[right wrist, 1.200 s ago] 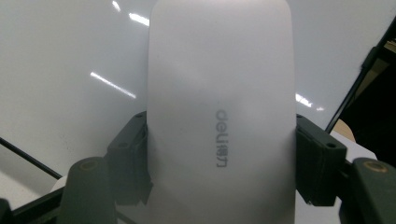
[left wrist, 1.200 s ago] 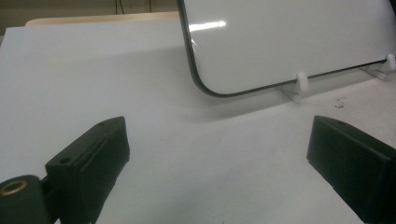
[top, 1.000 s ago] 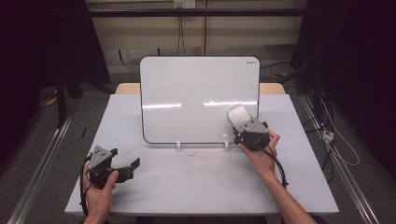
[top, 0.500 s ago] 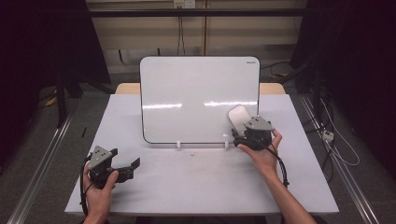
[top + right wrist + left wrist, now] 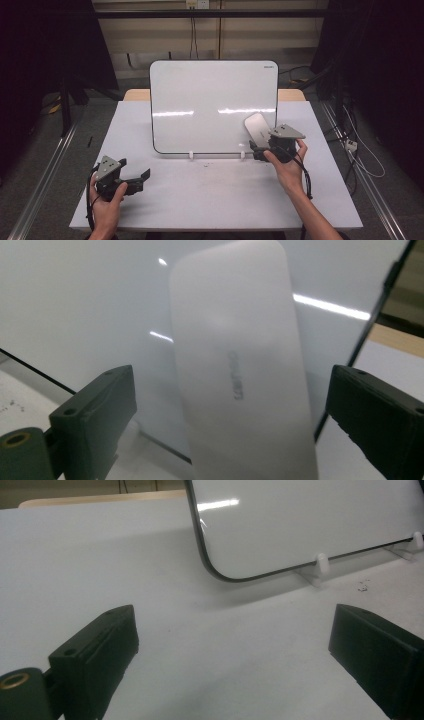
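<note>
Here, a light, rigid, smooth eraser (image 5: 242, 375), best gripped across its narrow sides, is seen against the whiteboard (image 5: 200, 105) between the right gripper's (image 5: 256, 148) just-opened jaws, untouched.

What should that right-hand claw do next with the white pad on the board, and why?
Probably back the right gripper away. Its jaws have just been opening and stand clear of the white eraser, which lies against the whiteboard unheld.

Overhead and close views sharing whiteboard (image 5: 214, 107)
</note>
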Motion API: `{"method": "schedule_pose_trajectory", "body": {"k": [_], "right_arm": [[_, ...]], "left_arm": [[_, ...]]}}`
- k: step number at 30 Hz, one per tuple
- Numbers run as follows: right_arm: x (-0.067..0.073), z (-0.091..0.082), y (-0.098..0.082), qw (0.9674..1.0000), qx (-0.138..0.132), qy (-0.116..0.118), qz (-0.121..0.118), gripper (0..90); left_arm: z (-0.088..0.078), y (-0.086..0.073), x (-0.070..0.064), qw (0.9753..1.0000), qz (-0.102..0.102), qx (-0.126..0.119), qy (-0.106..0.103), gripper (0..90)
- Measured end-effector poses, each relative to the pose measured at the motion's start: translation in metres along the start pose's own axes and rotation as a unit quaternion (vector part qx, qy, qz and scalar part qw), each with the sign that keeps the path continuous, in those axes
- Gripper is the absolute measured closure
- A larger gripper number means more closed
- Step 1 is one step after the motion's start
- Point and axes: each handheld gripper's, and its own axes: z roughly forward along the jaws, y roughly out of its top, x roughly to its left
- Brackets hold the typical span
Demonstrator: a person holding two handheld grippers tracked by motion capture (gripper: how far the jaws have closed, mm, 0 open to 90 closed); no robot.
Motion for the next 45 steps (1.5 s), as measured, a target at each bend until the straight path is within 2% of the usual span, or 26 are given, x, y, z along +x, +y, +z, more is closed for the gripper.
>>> {"method": "schedule_pose_trajectory", "body": {"k": [6, 8, 13, 22, 33, 37, 45], "right_arm": [[-0.007, -0.009, -0.007, 0.9999, 0.002, 0.007, 0.015, 6.5], [-0.008, -0.012, -0.01, 0.9998, 0.011, 0.0, 0.019, 6.6], [-0.012, -0.023, -0.016, 0.9994, 0.001, 0.003, 0.035, 6.0], [-0.013, -0.046, -0.032, 0.9994, -0.008, -0.005, 0.034, 6.4], [-0.016, -0.061, -0.056, 0.9991, -0.001, -0.002, 0.043, 6.7], [-0.019, -0.065, -0.066, 0.9985, 0.003, -0.007, 0.055, 6.3], [-0.024, -0.073, -0.081, 0.998, 0.005, -0.015, 0.061, 5.8]], "left_arm": [[0.0, 0.001, 0.0, 1.0, 0.003, 0.0, -0.001, 5.6], [0.001, 0.001, 0.0, 1.0, 0.001, -0.003, 0.0, 5.6], [0.005, 0.002, 0.0, 1.0, 0.003, -0.001, -0.003, 5.6], [0.006, 0.004, -0.003, 0.9999, 0.01, 0.001, -0.002, 5.7], [0.006, 0.006, -0.007, 0.9999, 0.014, -0.002, 0.004, 5.7], [0.006, 0.005, -0.006, 0.9999, 0.013, 0.001, 0.007, 5.7], [0.006, 0.005, -0.006, 0.9999, 0.012, 0.004, 0.009, 5.7]]}}
